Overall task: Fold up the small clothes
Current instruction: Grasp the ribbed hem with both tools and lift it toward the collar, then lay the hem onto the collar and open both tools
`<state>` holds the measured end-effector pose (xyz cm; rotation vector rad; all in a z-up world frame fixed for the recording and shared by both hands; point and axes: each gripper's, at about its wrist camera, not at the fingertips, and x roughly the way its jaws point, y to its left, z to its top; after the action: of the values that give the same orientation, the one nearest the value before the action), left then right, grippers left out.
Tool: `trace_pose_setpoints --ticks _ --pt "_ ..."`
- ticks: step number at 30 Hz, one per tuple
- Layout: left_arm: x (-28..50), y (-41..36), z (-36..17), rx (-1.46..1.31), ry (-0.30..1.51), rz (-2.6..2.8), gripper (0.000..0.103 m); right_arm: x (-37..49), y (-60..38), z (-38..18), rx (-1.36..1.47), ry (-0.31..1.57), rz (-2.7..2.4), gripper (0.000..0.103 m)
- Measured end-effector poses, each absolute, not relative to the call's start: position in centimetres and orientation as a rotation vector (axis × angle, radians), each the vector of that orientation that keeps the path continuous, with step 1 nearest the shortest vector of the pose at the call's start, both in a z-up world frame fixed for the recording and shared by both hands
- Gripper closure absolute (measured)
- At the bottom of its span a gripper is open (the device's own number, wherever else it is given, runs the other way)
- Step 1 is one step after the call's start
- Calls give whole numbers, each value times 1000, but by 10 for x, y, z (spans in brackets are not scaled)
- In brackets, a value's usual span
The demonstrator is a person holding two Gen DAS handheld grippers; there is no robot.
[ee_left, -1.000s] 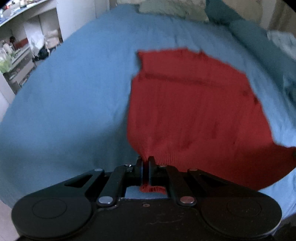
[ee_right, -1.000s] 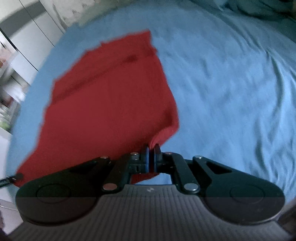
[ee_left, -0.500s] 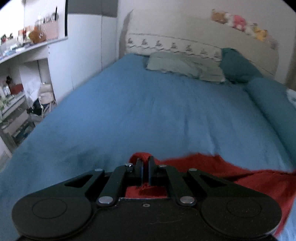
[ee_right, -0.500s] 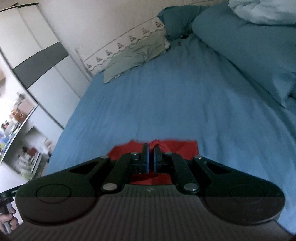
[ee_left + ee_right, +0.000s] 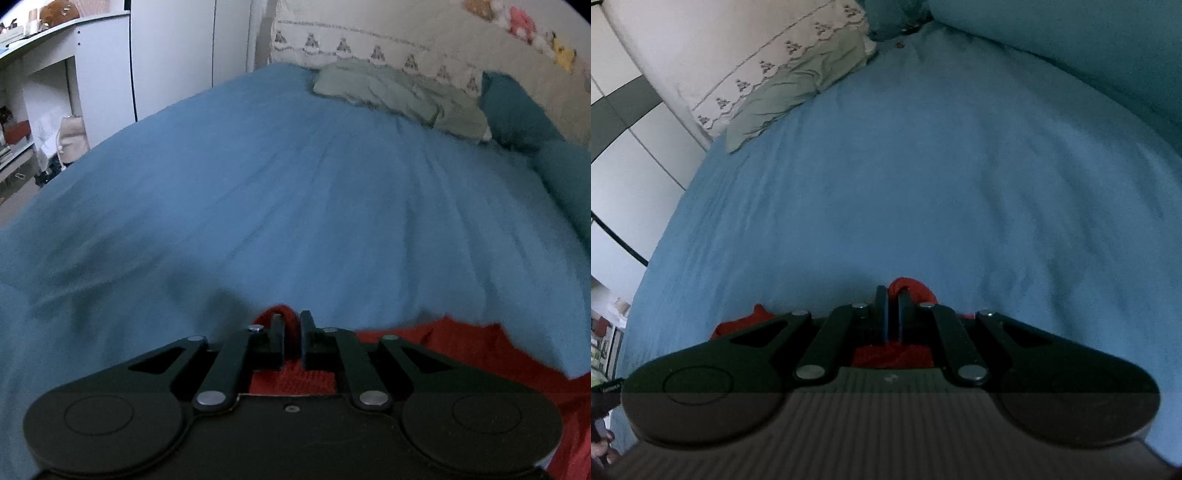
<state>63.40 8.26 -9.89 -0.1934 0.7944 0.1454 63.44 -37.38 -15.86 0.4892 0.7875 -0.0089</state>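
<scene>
A red knit garment (image 5: pixel 461 343) is held by both grippers low over the blue bed (image 5: pixel 295 206). My left gripper (image 5: pixel 291 319) is shut on a bunched edge of the red garment, which spreads to the right below the fingers. My right gripper (image 5: pixel 893 293) is shut on another bunched edge of the red garment (image 5: pixel 916 288); more red cloth shows under its body and at its left. Most of the garment is hidden beneath the gripper bodies.
A grey-green pillow (image 5: pixel 399 96) and a dark teal pillow (image 5: pixel 513 110) lie at the headboard (image 5: pixel 424 37). A teal duvet roll (image 5: pixel 1071 48) runs along the bed's right side. White shelves (image 5: pixel 40 92) and a wardrobe (image 5: pixel 624 147) stand left of the bed.
Both grippers have swung forward over the garment with its edges in them, from looking down at the spread red cloth to facing the headboard. The cloth now lies mostly below the grippers.
</scene>
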Motion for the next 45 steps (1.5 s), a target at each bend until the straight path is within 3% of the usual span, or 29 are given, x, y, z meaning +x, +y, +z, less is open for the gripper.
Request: trace_pose_setpoints --ticks 1,2,3,4,5,9,17,23,30,35,42,45 --pt "638 84 -96 -200 787 149 48 638 -374 -157 493 787 -4 78" --pt "638 87 -91 -204 771 153 22 639 -375 -154 500 780 -2 63" --pt "635 89 -85 -194 752 170 17 640 -374 -150 507 770 -4 47" --pt "630 89 -79 -179 734 189 16 636 -375 -144 509 741 -14 21" --pt "623 90 -73 -162 720 193 16 631 -375 -138 503 709 -18 11" --pt "583 81 -72 -92 746 101 17 601 -354 -127 404 703 82 10" --pt "565 41 -135 -57 929 -153 18 577 -290 -178 273 841 203 11" --pt "609 47 -147 -70 859 -134 18 618 -280 -189 258 785 160 11" --pt "617 73 -112 -141 745 -44 18 636 -304 -166 302 674 82 11" --pt "573 67 -106 -57 759 -53 14 601 -299 -160 274 698 143 10" --pt "540 65 -165 26 939 -51 13 552 -288 -207 184 833 122 10" --pt "532 68 -168 20 916 -51 13 544 -294 -210 180 801 112 12"
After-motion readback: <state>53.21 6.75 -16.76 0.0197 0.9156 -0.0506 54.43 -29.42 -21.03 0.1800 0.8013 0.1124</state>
